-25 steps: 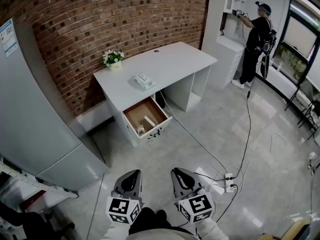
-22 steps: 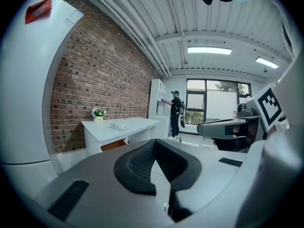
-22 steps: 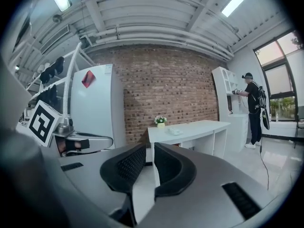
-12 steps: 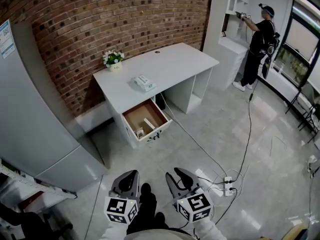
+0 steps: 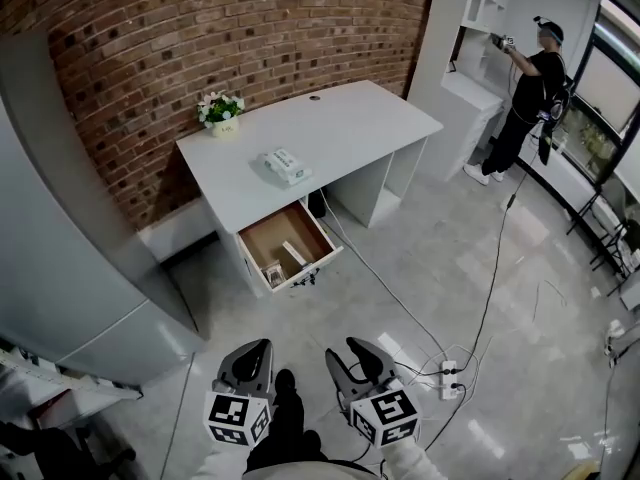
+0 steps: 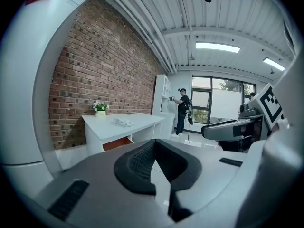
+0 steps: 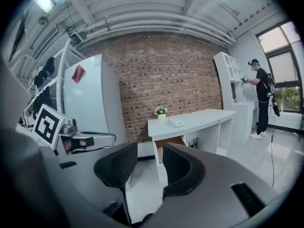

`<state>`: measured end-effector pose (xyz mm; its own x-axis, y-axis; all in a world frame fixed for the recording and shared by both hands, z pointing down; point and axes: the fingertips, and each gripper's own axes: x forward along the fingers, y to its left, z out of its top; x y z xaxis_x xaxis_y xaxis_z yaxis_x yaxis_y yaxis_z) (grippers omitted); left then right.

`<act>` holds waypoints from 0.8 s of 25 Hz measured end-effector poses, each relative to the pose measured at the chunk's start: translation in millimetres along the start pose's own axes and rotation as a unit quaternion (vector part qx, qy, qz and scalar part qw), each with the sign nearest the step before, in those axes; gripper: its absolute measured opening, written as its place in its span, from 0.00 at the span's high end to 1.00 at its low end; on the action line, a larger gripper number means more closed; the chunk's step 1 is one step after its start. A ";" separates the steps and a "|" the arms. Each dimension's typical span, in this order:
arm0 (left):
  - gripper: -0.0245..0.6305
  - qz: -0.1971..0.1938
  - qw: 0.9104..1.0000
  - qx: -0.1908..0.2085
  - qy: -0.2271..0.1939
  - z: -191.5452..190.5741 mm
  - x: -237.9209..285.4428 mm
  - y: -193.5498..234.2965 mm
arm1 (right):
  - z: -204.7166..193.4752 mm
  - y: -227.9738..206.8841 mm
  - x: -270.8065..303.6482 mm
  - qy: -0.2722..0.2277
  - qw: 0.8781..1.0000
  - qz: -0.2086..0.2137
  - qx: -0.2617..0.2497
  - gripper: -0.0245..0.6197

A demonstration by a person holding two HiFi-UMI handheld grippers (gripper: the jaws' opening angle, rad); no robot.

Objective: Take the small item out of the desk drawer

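Well away from both tools, the drawer [image 5: 262, 240] stands pulled out under the left end of the white bench [image 5: 340, 128], its brown inside open to the head view. The small item [image 5: 273, 271] is seen in the drawer's front corner, on the side toward the tall grey cabinet [image 5: 60, 258]; it is too small for its long axis or its heading to be told. Just beside it a slim pale strip [image 5: 293, 253] lies on the drawer floor, its long axis set slantwise from the back toward the front panel. On the bench top a white packet [image 5: 284, 166] rests above the drawer, and a small pot of flowers [image 5: 221, 113] is set at the back edge against the brick wall [image 5: 200, 28]. The left tool [image 5: 255, 353] is held low over the floor with its jaws shut together and nothing between them. The right tool [image 5: 350, 353] is held just beside it, its jaws opening and already apart, with only floor and the distant bench seen through the gap. Grey floor tiles [image 5: 230, 313] lie between the tools and the drawer. A cable [image 5: 390, 288] is trailed from under the bench to a power strip [image 5: 447, 378] near the right tool. A person [image 5: 535, 78] is seen at the white shelves [image 5: 480, 8], well apart.
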<state>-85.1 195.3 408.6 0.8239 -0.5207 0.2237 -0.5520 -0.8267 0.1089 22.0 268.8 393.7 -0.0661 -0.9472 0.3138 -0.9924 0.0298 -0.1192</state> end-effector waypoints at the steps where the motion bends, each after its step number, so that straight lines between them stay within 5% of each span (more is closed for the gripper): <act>1: 0.94 0.000 1.000 -0.001 0.000 0.9 7.8 5.2 | 1.1 -3.8 8.4 0.001 1.000 0.000 0.000 0.69; 20: 0.94 -0.022 0.999 -0.017 0.028 23.4 141.2 113.7 | 32.8 -54.0 179.1 0.050 0.999 -0.004 -0.009 0.66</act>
<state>-28.5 22.7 430.0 0.8392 -0.4713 0.2712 -0.5210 -0.8397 0.1531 67.2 87.1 425.5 -0.0671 -0.9107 0.4075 -0.9946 0.0288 -0.0994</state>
